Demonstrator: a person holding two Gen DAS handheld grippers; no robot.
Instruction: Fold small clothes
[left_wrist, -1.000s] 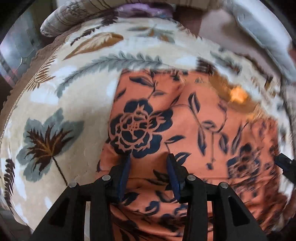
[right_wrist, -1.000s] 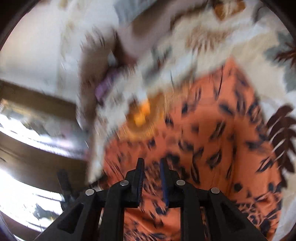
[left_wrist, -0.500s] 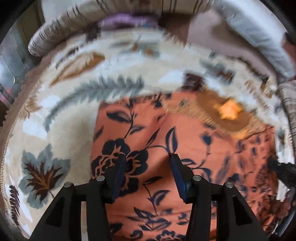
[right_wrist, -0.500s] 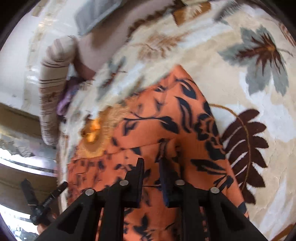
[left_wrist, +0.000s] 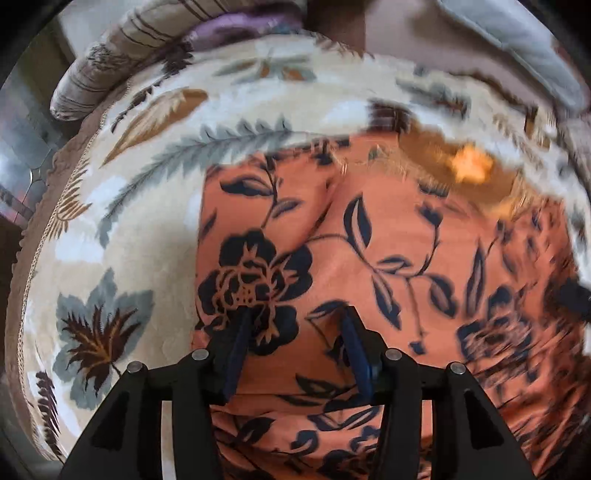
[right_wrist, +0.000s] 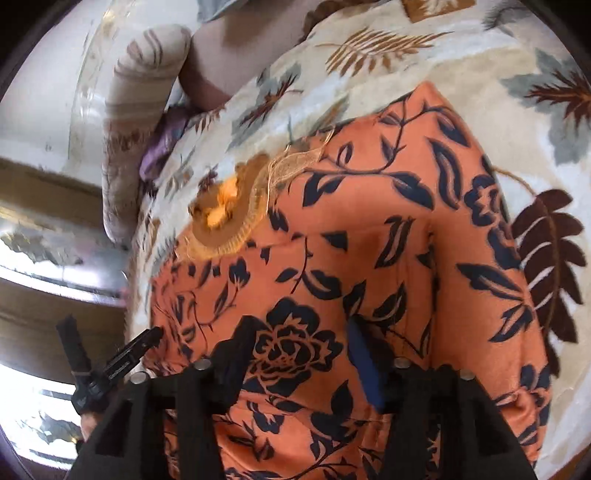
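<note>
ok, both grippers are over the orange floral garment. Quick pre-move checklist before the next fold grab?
1. Left gripper open: ok, fingers spread over the orange garment with dark floral print.
2. Right gripper open: ok.
3. Cloth between the fingers: cannot tell, fabric fills both gaps but contact is not visible.
4. Garment lying flat: not ok, a ridge runs up its middle.
5. Garment fully on the cream leaf-patterned bedspread: cannot tell, its near part is hidden behind the grippers.
6. Orange rosette at the gold-trimmed neckline away from both grippers: ok.
</note>
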